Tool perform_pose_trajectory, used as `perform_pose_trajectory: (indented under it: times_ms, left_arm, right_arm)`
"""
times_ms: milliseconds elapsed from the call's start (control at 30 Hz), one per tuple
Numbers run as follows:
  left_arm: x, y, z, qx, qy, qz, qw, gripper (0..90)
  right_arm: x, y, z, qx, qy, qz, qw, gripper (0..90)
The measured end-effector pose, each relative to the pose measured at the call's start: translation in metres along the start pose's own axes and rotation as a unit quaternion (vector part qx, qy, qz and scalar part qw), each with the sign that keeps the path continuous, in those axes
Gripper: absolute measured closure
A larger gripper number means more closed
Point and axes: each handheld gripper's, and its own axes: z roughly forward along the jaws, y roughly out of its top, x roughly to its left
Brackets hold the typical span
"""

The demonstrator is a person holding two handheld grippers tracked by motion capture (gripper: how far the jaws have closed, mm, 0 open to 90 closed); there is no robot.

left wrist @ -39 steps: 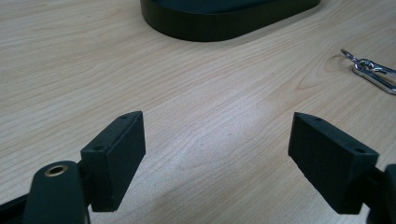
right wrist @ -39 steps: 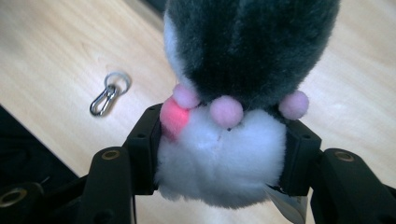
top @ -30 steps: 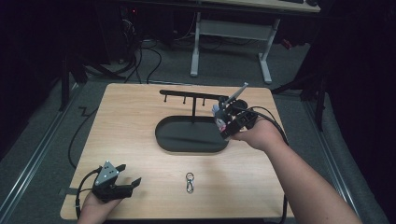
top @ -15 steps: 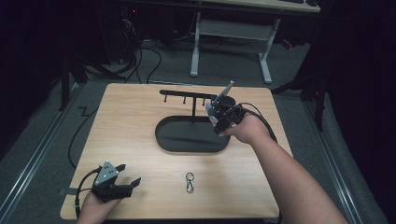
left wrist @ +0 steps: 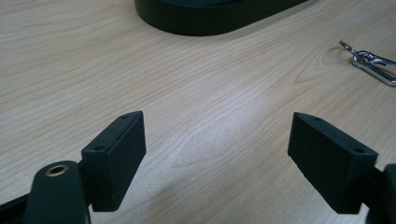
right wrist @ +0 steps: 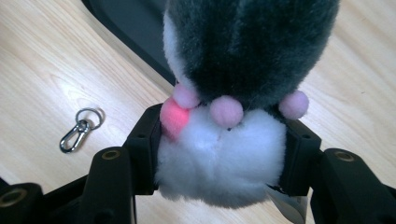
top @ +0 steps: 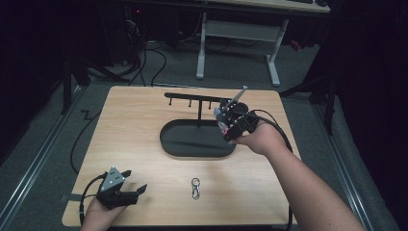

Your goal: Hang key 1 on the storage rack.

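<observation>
**Right gripper shifts left over the tray's right end**

Right gripper [top: 226, 126] has crept left, jaws clamped on a plush toy [right wrist: 233, 93] above the tray [top: 192, 144]. Left gripper [top: 132, 188] rests spread wide, holding nothing, near the table's [top: 144, 110] near-left edge. Keyring [top: 195, 187] lies between on bare wood.

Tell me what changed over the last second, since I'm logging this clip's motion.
The right gripper, shut on a grey and white plush toy, drifted a little leftward above the right end of the black oval tray, staying by the hook rack. Nothing was grasped or released. The left gripper stayed open at the table's near left corner, and the carabiner clip did not move.
</observation>
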Motion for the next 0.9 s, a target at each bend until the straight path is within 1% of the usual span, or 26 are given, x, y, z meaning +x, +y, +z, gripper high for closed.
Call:
perform_pose_trajectory:
  times_ms: [67,133,167,200,267,333,367,400,433,467,533,567,600,633,700,733,800,833,867,900]
  left_arm:
    - [-0.001,0.0,0.0,-0.001,0.001,0.001,1.0,20.0]
    - [-0.002,0.0,0.001,-0.002,0.001,0.001,1.0,20.0]
    - [-0.002,0.0,0.001,-0.001,0.001,0.002,1.0,20.0]
    - [-0.002,0.0,0.001,-0.002,0.001,0.002,1.0,20.0]
    - [0.0,0.0,0.0,-0.001,0.001,0.002,1.0,20.0]
    - [0.001,0.0,0.0,-0.003,0.003,-0.001,1.0,20.0]
    - [0.002,-0.001,0.0,-0.003,0.004,-0.002,1.0,20.0]
    - [0.003,-0.001,-0.001,-0.003,0.005,-0.004,1.0,20.0]
    - [0.003,-0.001,-0.001,-0.001,0.004,-0.005,1.0,20.0]
    - [0.004,-0.002,-0.001,-0.003,0.005,-0.006,1.0,20.0]
    - [0.004,-0.002,-0.001,-0.001,0.004,-0.006,1.0,20.1]
    - [0.004,-0.001,-0.001,0.001,0.003,-0.004,1.0,20.1]
    - [0.003,-0.001,-0.001,0.001,0.002,-0.004,1.0,20.1]
    - [0.003,-0.002,-0.001,-0.002,0.004,-0.004,1.0,20.1]
    - [0.002,-0.001,0.0,-0.001,0.003,-0.002,1.0,20.1]
    - [0.002,-0.001,0.0,0.003,0.001,-0.002,1.0,20.1]
    - [0.001,-0.001,0.001,0.002,0.002,0.0,1.0,20.1]
    - [0.0,-0.001,0.001,0.003,0.002,0.002,1.0,20.1]
    - [0.0,-0.001,0.001,0.004,0.001,0.003,1.0,20.1]
    - [-0.001,0.0,0.001,0.006,0.0,0.005,1.0,20.1]
  right_arm:
    - [0.001,0.001,-0.007,-0.004,-0.004,0.007,1.0,44.4]
    - [-0.003,0.005,-0.01,-0.009,-0.008,0.002,0.9999,44.4]
    - [-0.003,0.007,-0.01,-0.007,-0.012,0.01,0.9999,44.4]
    - [-0.006,0.01,-0.008,-0.01,-0.01,0.003,0.9999,44.4]
    - [-0.008,0.014,-0.003,-0.004,-0.012,0.01,0.9999,44.4]
    - [-0.011,0.02,0.005,0.0,-0.016,0.003,0.9999,44.4]
    - [-0.012,0.021,0.008,0.002,-0.015,0.009,0.9998,44.4]
    - [-0.013,0.023,0.011,0.001,-0.013,0.004,0.9999,44.4]
    - [-0.014,0.024,0.015,0.003,-0.009,0.004,0.9999,44.4]
    - [-0.013,0.024,0.017,0.008,-0.009,0.013,0.9998,44.4]
    - [-0.013,0.024,0.024,0.01,-0.007,0.004,0.9999,44.4]
    - [-0.012,0.024,0.025,0.016,-0.007,0.01,0.9998,44.4]
    - [-0.011,0.023,0.028,0.016,-0.005,0.003,0.9999,44.4]
    - [-0.008,0.02,0.027,0.013,-0.003,-0.001,0.9999,44.4]
    - [-0.007,0.019,0.025,0.01,0.0,0.0,0.9999,44.4]
    - [-0.006,0.017,0.021,0.004,0.005,-0.005,1.0,44.4]
    - [-0.002,0.014,0.01,-0.008,0.012,-0.004,0.9999,44.4]
    - [0.0,0.012,0.003,-0.013,0.011,0.001,0.9998,44.4]
    - [-0.001,0.011,-0.006,-0.027,0.012,-0.001,0.9996,44.4]
    - [-0.002,0.01,-0.011,-0.034,0.012,-0.007,0.9993,44.4]
